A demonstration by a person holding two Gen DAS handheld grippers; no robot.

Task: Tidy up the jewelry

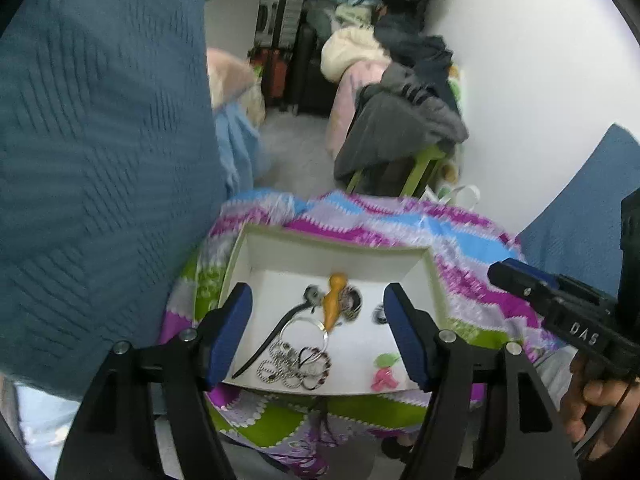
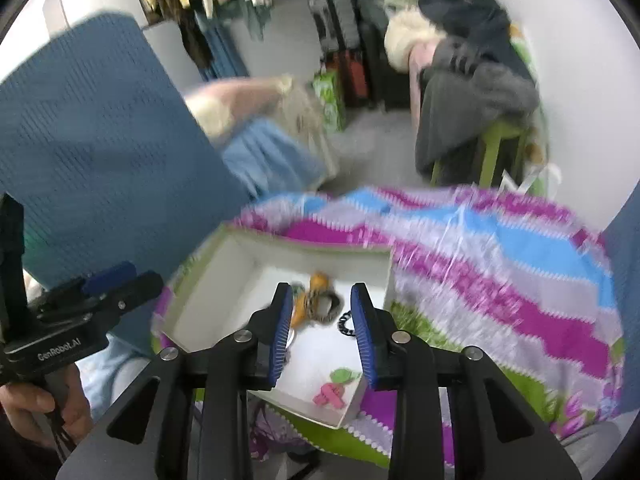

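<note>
A white open box [image 1: 280, 248] sits on a striped cloth and holds jewelry: an orange pendant [image 1: 334, 300], a chain bracelet and key rings [image 1: 294, 360], a black strap [image 1: 272, 338], and a pink and green trinket [image 1: 385, 372]. My left gripper [image 1: 320, 336] is open and empty just above the box's near side. The box also shows in the right wrist view [image 2: 224, 280], with the pink trinket [image 2: 330, 394] and a black ring [image 2: 347, 326]. My right gripper [image 2: 322, 332] is open and empty over the box's near right corner.
The cloth [image 2: 500, 272] is striped pink, blue, green and grey and covers the lap or seat. My blue sleeve [image 1: 100, 140] fills the left. A green stool with dark clothes [image 1: 400, 132] and suitcases [image 1: 280, 40] stand behind on the floor.
</note>
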